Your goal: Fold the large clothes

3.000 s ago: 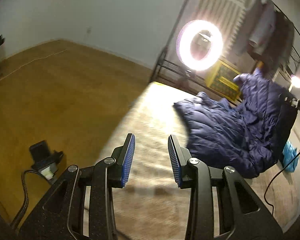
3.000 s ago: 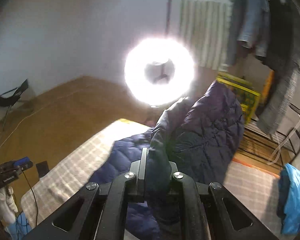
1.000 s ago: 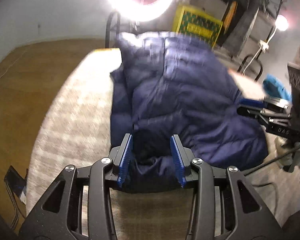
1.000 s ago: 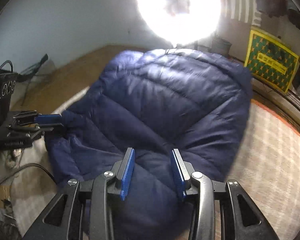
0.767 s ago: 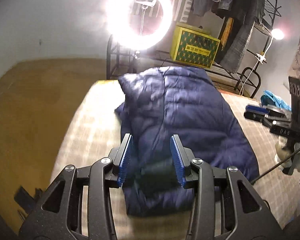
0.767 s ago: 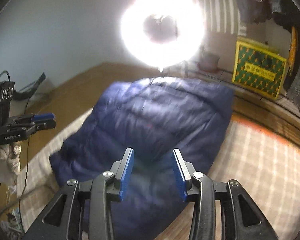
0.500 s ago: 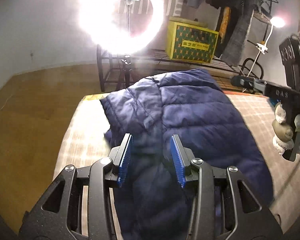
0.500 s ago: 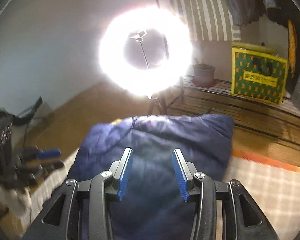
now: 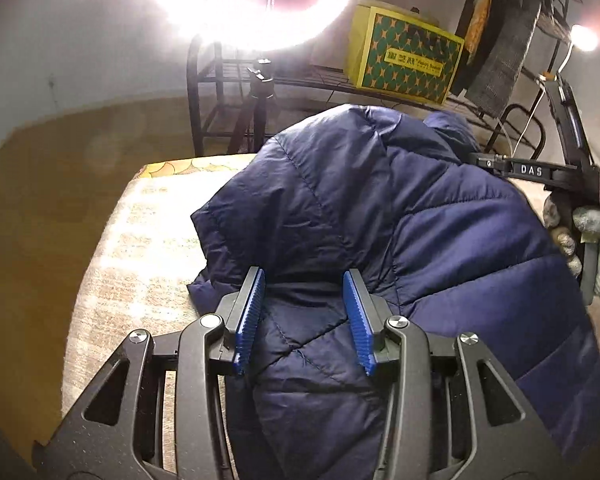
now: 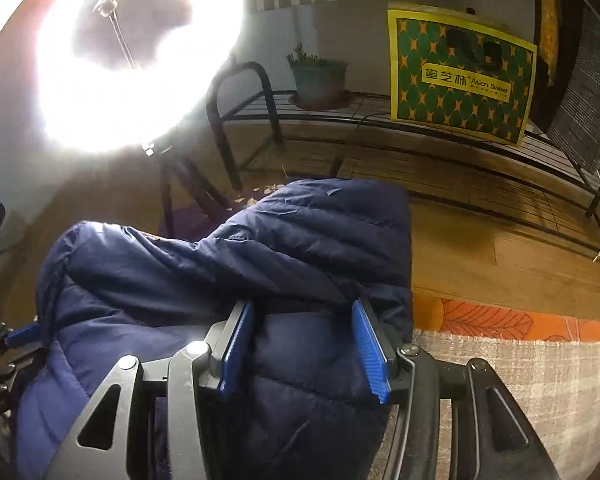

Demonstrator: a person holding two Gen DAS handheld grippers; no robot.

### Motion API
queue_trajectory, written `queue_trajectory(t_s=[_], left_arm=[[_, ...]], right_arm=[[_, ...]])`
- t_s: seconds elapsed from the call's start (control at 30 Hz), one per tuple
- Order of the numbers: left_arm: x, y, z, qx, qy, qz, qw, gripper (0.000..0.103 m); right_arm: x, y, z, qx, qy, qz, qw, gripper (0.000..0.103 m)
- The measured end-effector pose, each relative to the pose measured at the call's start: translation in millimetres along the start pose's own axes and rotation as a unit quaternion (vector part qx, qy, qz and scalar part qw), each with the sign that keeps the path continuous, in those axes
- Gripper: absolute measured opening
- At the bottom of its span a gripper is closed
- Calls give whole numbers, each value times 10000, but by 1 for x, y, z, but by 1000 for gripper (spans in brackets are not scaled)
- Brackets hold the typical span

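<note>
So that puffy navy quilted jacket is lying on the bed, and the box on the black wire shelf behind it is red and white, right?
Not quite. The puffy navy quilted jacket does lie on the bed, but the box on the black wire shelf is yellow with a green pattern, not red and white. The right wrist view shows it clearly.

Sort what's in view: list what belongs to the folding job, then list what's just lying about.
Part of the job:
- navy puffer jacket
- left gripper, jaws opening, jacket between them
- right gripper, jaws opening, jacket between them
- checked mat under the jacket

Just lying about:
- ring light
- yellow-green box
- potted plant
- metal rack
</note>
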State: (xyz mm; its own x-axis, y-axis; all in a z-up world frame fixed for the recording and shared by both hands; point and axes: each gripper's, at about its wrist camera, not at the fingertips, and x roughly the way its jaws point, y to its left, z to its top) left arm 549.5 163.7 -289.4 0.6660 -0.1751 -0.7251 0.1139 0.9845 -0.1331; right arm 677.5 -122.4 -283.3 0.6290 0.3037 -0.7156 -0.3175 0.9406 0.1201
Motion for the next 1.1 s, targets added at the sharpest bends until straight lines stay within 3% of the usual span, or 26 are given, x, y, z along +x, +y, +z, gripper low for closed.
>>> queue_trajectory(t_s=[0.07, 0.1, 0.2, 0.3, 0.4, 0.47, 0.5, 0.63, 0.8, 1.0, 1.1], left_arm=[[-12, 9, 2, -137, -5, -81, 9999, 46], [-20, 15, 2, -250, -26, -195, 9995, 54], [-39, 36, -3, -570, -25, -768, 9954, 69], [-53, 65, -14, -1052, 13, -1386, 9847, 75], [-49, 99, -22, -1821, 215, -1899, 9645, 77], [-39, 112, -24, -2194, 345, -2133, 9514, 77], [-34, 118, -25, -2372, 412, -2270, 9437, 77], [-13, 129, -31, -2708, 633, -2604, 9246, 77], [11, 134, -32, -2958, 794, -2771, 9107, 77], [22, 132, -23, -2818, 830, -2989, 9079, 77], [29, 126, -20, -2757, 887, -3025, 9081, 77]], right_arm=[[-7, -2, 2, -30, -19, -67, 10000, 51], [-16, -2, 0, -41, -67, -74, 9999, 52], [-53, -10, -12, 96, -256, 185, 9995, 55], [-90, -22, -30, 250, -554, 457, 9971, 66], [-125, -40, -53, 576, -777, 905, 9912, 70], [-141, -51, -68, 729, -786, 1258, 9863, 89], [-145, -55, -73, 748, -745, 1362, 9850, 92], [-134, -60, -85, 754, -276, 1721, 9818, 92], [-103, -55, -97, 964, 330, 2199, 9702, 92], [-73, -50, -109, 1360, 709, 2663, 9516, 92], [-68, -51, -113, 1425, 662, 2761, 9482, 92]])
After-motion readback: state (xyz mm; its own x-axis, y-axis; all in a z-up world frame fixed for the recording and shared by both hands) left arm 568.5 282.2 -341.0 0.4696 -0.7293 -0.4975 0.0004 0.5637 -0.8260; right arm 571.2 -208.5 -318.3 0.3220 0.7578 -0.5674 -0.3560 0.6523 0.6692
